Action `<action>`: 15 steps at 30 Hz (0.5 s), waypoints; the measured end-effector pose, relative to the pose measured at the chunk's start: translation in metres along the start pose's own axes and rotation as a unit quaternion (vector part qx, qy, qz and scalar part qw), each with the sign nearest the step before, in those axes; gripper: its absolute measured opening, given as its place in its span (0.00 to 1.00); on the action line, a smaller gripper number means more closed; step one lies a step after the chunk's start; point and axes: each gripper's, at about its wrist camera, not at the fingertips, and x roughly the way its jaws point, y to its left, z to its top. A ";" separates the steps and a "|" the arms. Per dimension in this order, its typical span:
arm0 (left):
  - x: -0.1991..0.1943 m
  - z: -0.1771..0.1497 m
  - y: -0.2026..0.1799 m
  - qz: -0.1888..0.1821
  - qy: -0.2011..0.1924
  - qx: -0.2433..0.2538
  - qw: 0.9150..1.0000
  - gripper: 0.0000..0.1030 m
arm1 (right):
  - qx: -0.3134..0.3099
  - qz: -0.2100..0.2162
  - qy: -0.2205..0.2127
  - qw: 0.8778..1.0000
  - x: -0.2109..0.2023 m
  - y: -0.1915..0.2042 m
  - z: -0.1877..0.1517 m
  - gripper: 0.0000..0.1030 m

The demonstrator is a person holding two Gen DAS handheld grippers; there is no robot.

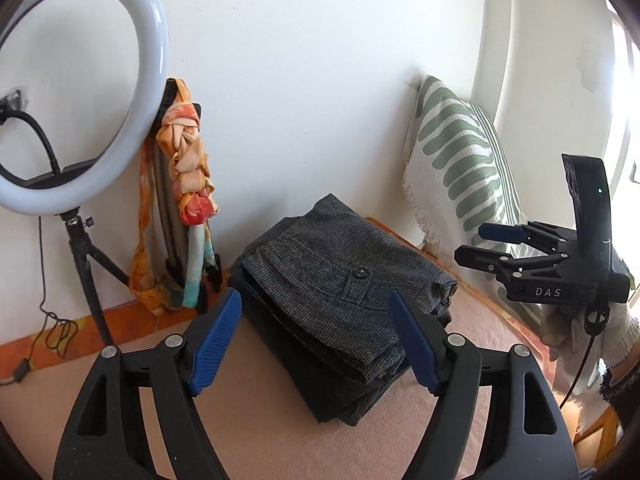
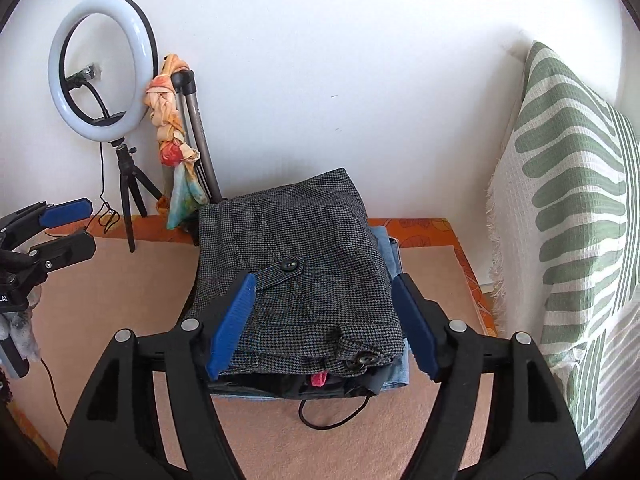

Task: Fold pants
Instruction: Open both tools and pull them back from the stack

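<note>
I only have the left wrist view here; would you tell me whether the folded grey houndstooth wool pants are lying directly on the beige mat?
Observer: No. The right wrist view shows the grey houndstooth pants resting on a folded light blue denim garment, which your view does not show.
Operator: Thank you. Is anything sticking out at the waistband end?
Observer: Yes, a thin black cord loops out from under the pile onto the beige mat.
Operator: Is there anything else at that end?
Observer: A small pink-red item shows in the dark gap just beneath the waistband; I cannot tell what it is.
</note>
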 end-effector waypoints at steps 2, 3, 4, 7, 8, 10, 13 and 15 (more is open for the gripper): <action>-0.015 -0.005 0.001 0.001 -0.007 -0.005 1.000 0.77 | -0.004 -0.013 -0.014 1.000 -0.016 0.011 -0.005 0.82; -0.022 -0.008 0.001 0.004 -0.009 -0.006 1.000 0.78 | -0.008 -0.019 -0.019 1.000 -0.023 0.016 -0.008 0.83; -0.027 -0.012 0.000 0.006 -0.010 -0.005 1.000 0.78 | -0.011 -0.022 -0.022 0.999 -0.029 0.021 -0.010 0.84; -0.047 -0.024 0.000 0.020 -0.011 -0.005 1.000 0.80 | -0.008 -0.023 -0.031 0.999 -0.046 0.032 -0.019 0.94; -0.053 -0.028 0.001 0.023 -0.011 -0.005 1.000 0.81 | -0.006 -0.025 -0.034 0.999 -0.051 0.037 -0.023 0.96; -0.065 -0.037 0.002 0.023 -0.013 -0.007 1.000 0.81 | -0.011 -0.034 -0.040 0.999 -0.060 0.047 -0.031 0.96; -0.080 -0.049 0.002 0.028 -0.013 -0.010 0.999 0.81 | -0.013 -0.047 -0.041 0.998 -0.072 0.059 -0.041 0.97; -0.091 -0.057 0.002 0.033 -0.012 -0.011 0.999 0.82 | -0.007 -0.044 -0.041 0.998 -0.079 0.066 -0.048 0.97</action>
